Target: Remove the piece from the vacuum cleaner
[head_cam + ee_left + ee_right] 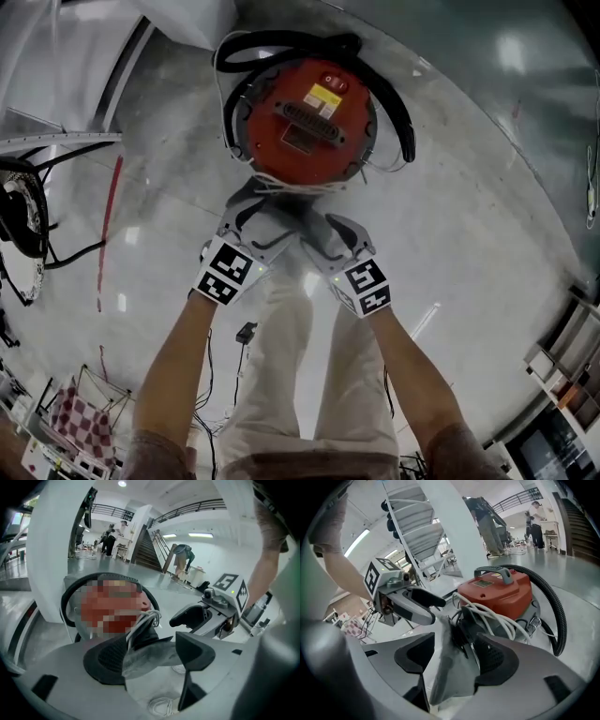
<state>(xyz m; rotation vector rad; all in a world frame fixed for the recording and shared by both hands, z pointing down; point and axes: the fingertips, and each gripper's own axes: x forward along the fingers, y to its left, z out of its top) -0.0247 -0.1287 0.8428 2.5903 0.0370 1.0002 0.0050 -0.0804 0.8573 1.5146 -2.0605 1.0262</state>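
A round red vacuum cleaner (305, 122) stands on the pale floor with a black hose (405, 122) looped round it. White cable (497, 616) is bundled at its near side. A thin grey flap-like piece (454, 667) sticks out from that near side. My left gripper (261, 208) and right gripper (314, 217) meet there, fingers almost touching. In the left gripper view the grey piece (150, 656) spans the gap of the left gripper (154, 652). The right gripper (457, 657) has the same piece between its pads. Both look shut on it.
A white pillar (454, 536) and a staircase (150, 550) rise behind the vacuum. Several people (183, 559) stand far off. A black wheeled frame (23, 220) and a red floor line (108, 234) lie to the left. Thin cables (211, 375) trail by the person's legs.
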